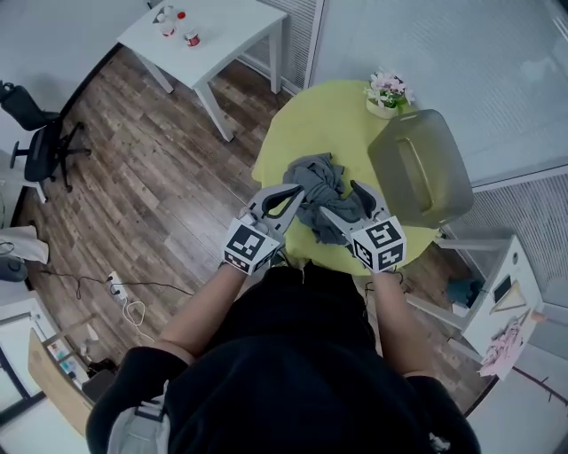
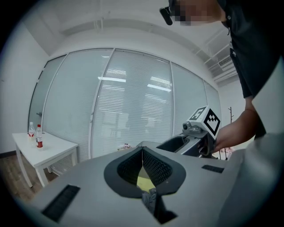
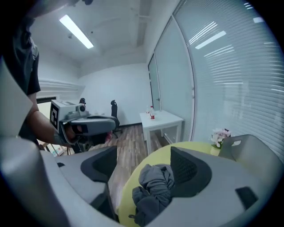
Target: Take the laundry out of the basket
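Standing at a round yellow surface (image 1: 328,115) with a gripper in each hand, both lowered to a crumpled heap of grey laundry (image 1: 324,199). Holds the left gripper (image 1: 297,191) at the heap's left edge, jaws brought together with their tips meeting. Sees, from the left gripper view, only a strip of yellow and a fold of grey cloth through the gap behind those tips. Holds the right gripper (image 1: 340,199) at the heap's near right side, jaws spread well apart. Shows, in the right gripper view, the bunched cloth lying between the two pads, unsqueezed. Places the laundry out on the surface toward its near edge, outside the basket (image 1: 426,168). Places that grey basket tipped on its side just right of the heap, at the surface's right edge, open mouth facing up toward the head camera. Puts a small flower pot (image 1: 388,93) just behind the basket, at the far rim. Leaves a white table (image 1: 213,35) with small bottles (image 1: 177,27) well apart on the wooden floor (image 1: 160,177)
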Demonstrator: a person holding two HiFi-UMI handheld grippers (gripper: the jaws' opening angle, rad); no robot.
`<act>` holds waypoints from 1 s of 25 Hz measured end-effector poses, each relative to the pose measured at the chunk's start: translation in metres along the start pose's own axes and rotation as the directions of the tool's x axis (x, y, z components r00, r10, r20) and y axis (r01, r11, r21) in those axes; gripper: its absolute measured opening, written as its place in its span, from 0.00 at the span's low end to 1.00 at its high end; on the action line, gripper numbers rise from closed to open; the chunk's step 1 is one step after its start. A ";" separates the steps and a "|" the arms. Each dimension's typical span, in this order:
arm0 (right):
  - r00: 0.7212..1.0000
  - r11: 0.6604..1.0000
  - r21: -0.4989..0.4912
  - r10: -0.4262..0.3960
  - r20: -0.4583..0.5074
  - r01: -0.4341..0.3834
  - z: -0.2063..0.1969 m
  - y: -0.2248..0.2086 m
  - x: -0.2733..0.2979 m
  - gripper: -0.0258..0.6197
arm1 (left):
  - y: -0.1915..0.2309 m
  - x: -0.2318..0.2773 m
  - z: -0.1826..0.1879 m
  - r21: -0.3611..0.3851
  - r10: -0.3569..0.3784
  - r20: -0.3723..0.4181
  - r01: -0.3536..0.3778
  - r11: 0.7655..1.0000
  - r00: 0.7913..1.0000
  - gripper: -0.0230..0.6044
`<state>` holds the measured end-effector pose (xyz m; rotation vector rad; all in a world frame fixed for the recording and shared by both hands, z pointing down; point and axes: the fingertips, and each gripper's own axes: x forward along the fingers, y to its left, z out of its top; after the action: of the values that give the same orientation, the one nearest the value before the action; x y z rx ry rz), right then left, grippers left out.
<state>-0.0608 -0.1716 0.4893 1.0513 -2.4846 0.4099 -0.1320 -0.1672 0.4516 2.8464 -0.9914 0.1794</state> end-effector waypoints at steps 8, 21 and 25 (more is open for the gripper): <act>0.961 1.000 0.018 -0.016 0.275 0.011 0.043 0.017 -0.045 0.64 | -0.018 -0.009 0.020 0.042 -0.020 0.011 0.020 0.999 1.000 0.05; 0.905 0.997 -0.024 -0.057 0.422 0.074 0.071 0.021 -0.070 0.15 | -0.033 -0.013 0.054 0.103 -0.019 0.090 0.010 0.995 0.996 0.05; 0.896 0.998 -0.015 -0.052 0.441 0.065 0.074 0.020 -0.073 0.09 | -0.035 -0.010 0.055 0.088 -0.016 0.096 0.008 0.996 0.995 0.05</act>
<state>-0.0478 -0.1439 0.3880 1.3257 -2.8279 0.1213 -0.1141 -0.1417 0.3931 2.9652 -1.0076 0.0874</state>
